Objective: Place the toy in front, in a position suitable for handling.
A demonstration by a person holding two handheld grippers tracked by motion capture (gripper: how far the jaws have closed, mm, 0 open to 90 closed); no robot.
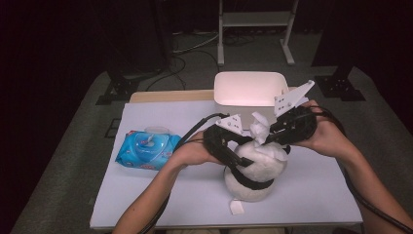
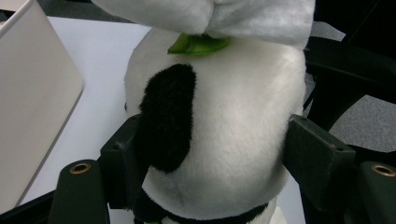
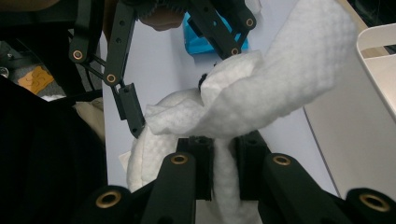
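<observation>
On the table, left gripper clamps plush panda, right gripper pinches wipe

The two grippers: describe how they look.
The left gripper and right gripper are black linkage frames with brass-coloured pivot rivets and blocky black jaws. Each carries a pale three-cornered plate on top and trails a black cable. The forearms are bare, no sleeves.

1. The left gripper, centre of the high view, has its jaws spread wide, pads pressing both flanks of the plush toy.
2. The right gripper, just upper right, is clamped narrowly on the white wipe.
3. Both forearms enter from the bottom edge.
</observation>
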